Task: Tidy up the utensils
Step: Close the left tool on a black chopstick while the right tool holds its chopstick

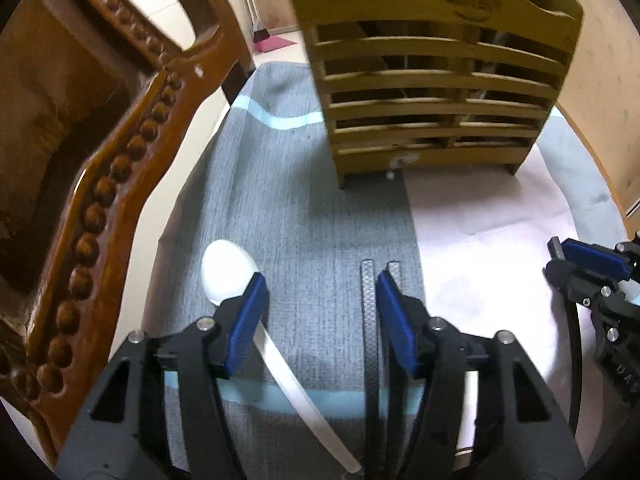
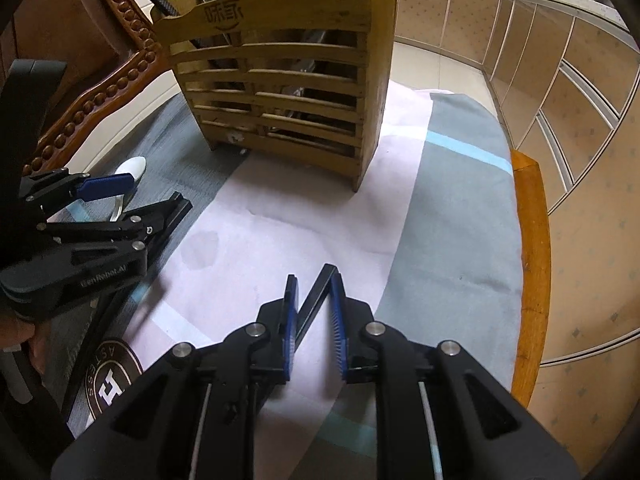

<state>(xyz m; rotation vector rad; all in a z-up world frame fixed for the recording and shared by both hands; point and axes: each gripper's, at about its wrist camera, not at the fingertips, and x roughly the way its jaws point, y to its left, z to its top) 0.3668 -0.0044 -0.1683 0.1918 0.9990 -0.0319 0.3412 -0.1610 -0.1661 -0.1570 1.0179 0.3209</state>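
Left wrist view: left gripper [image 1: 318, 312] jaws half apart, nothing pressed between the pads, hanging over the grey woven placemat [image 1: 312, 216]. White plastic spoon [image 1: 230, 276] lies on the mat, bowl just ahead of the left pad, handle running back under that finger toward the middle. Two dark textured chopsticks [image 1: 370, 312] lie just inside the right pad, one half hidden behind it. Slatted bamboo utensil holder [image 1: 436, 80] stands well ahead, slightly right. Carved brown wooden chair back [image 1: 120, 168] crowds the left side, near the spoon.

To do this well, probably pick one target: either shift left to straddle the spoon handle or right to centre on the chopsticks, then lower flat and close. The current straddle catches neither cleanly.

Right wrist view: right gripper [image 2: 314, 320] nearly closed on a thin black stick, likely a chopstick [image 2: 316, 300], angled between the pads. The bamboo holder is ahead and left; forks already stand in it. Open pale cloth in front gives room to carry forward. Table's wooden rim [image 2: 532, 280] sits to the right, so keep clear of it. The left gripper is close on the left, so collision risk if swinging that way.
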